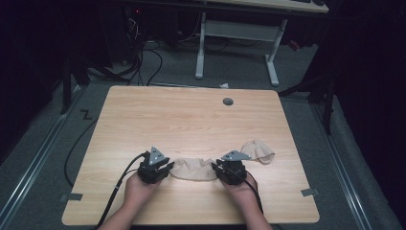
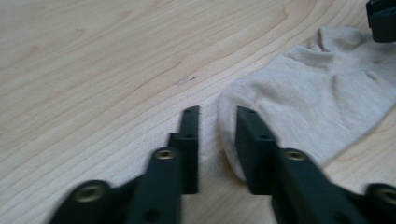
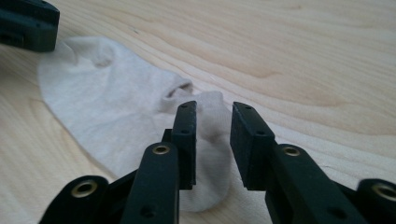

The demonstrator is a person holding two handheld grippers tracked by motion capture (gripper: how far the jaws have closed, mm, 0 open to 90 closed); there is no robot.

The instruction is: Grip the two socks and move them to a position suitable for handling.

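Beige ankle sock point(image 1: 194, 169) lies flat on your pale wooden table point(image 1: 191, 120), long axis running straight between your hands; left gripper point(image 1: 165, 167) and right gripper point(image 1: 216, 167) each straddle one end, jaws parted, pads not yet pressing the fabric.

You have a beige ankle sock point(image 1: 194, 168) lying flat and slightly rumpled on the table point(image 1: 191, 120), stretched crosswise between 9 and 3 o'clock near your edge. Its rounded end point(image 2: 229, 100) sits at the 9 o'clock side, and its puckered opening point(image 3: 180, 88) at the 3 o'clock side. A second beige sock point(image 1: 258, 150) lies bunched just beyond, toward 2 o'clock.
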